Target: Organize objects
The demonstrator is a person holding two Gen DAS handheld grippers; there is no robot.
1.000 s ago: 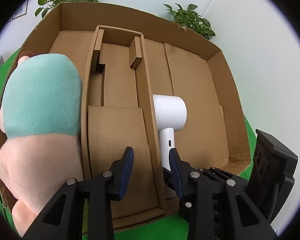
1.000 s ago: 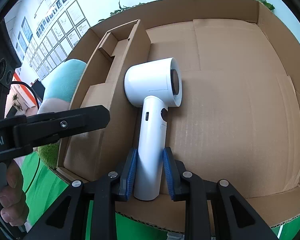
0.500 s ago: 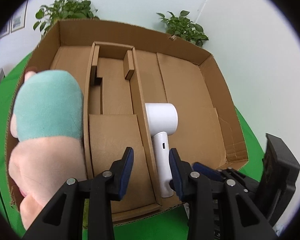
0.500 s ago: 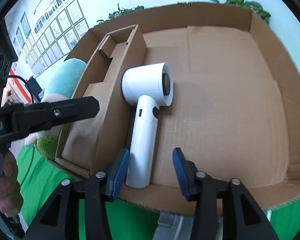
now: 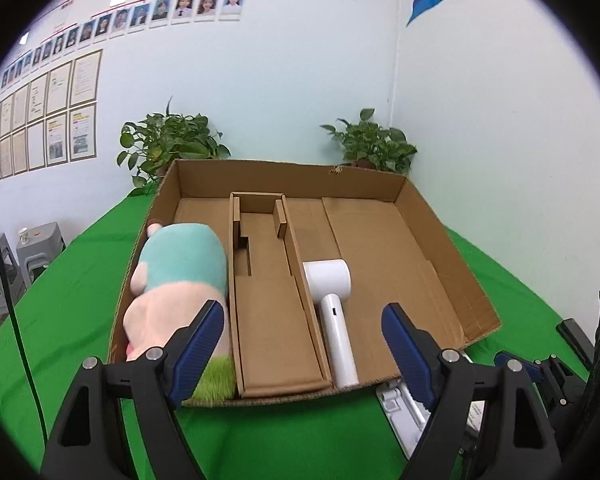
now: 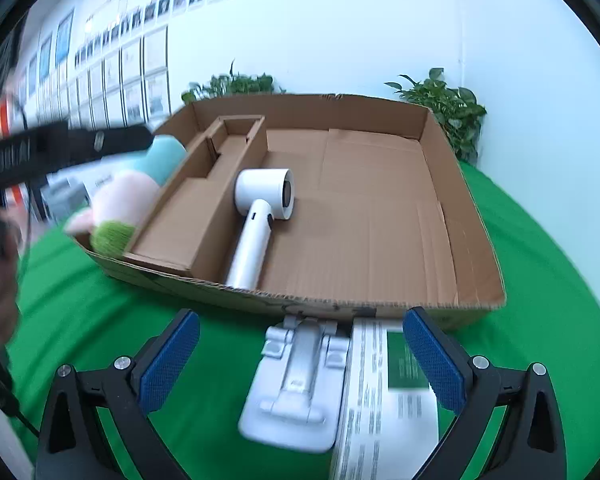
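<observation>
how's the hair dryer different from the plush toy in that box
The hair dryer is white, hard and smooth; the plush toy is teal and pink, soft and fuzzy. The hair dryer lies in the wide right compartment against the divider, while the plush toy fills the narrow left one and bulges above the wall of the cardboard box. Both lie inside the box, and neither hand-held gripper holds either.

Black left gripper with blue pads (image 5: 303, 344) spread wide, holding nothing; black right gripper with blue pads (image 6: 300, 360) likewise gaping, unladen.
</observation>
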